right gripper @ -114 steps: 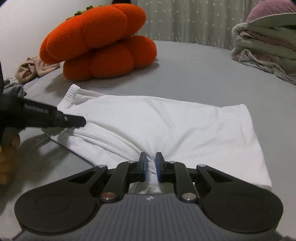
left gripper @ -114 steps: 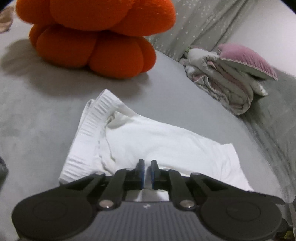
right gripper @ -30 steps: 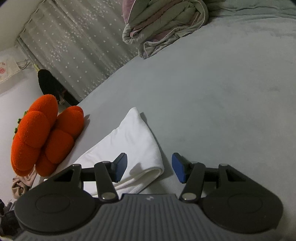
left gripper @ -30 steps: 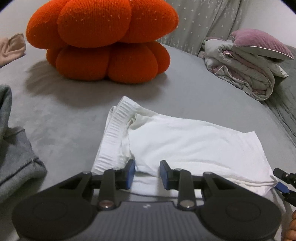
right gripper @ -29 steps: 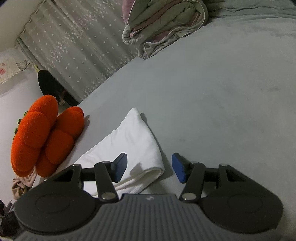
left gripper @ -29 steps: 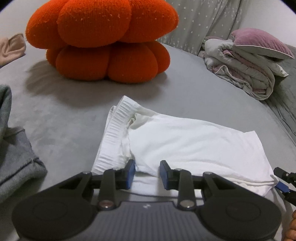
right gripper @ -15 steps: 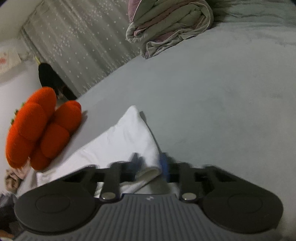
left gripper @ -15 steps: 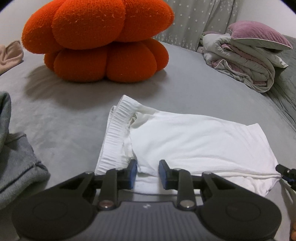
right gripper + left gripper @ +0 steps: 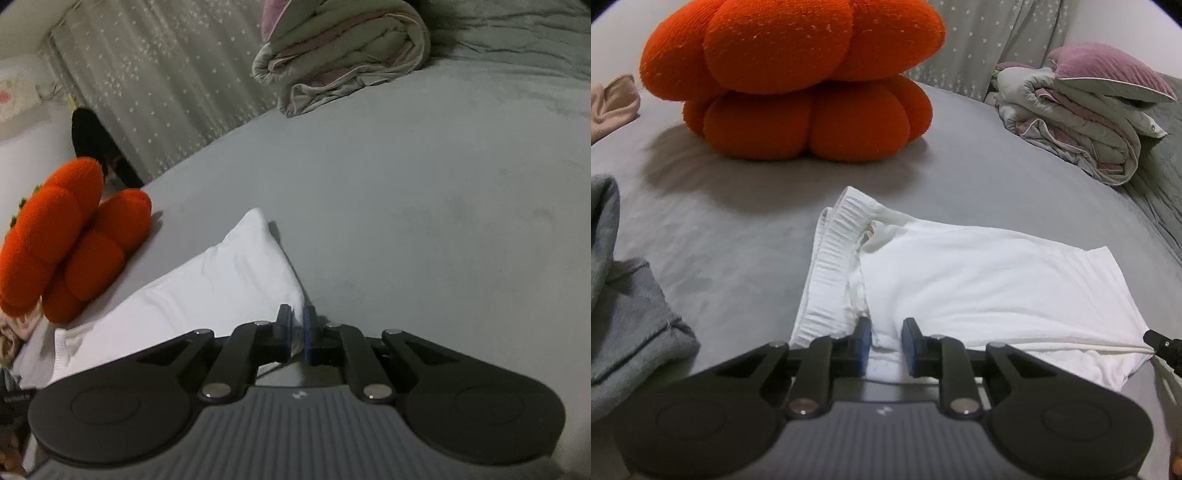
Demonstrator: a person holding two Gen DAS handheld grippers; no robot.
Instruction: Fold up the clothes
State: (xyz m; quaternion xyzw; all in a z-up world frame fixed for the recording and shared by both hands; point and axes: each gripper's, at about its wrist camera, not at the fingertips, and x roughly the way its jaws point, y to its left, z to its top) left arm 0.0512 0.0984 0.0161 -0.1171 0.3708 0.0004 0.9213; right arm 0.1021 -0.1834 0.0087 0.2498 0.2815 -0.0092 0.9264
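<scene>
White shorts point(image 9: 979, 288) lie folded on the grey bed sheet point(image 9: 738, 236), ribbed waistband toward the orange pumpkin cushion point(image 9: 798, 77). The left gripper point(image 9: 886, 341) sits at the near edge by the waistband, its jaws closing around a small bunch of white fabric between the blue pads. The right gripper point(image 9: 296, 328) is at the leg-hem corner, its jaws closing and already pinching the cloth. A folded quilt point(image 9: 1071, 122) with a purple pillow point(image 9: 1108, 70) lies far right; grey clothing point(image 9: 624, 332) lies left.
</scene>
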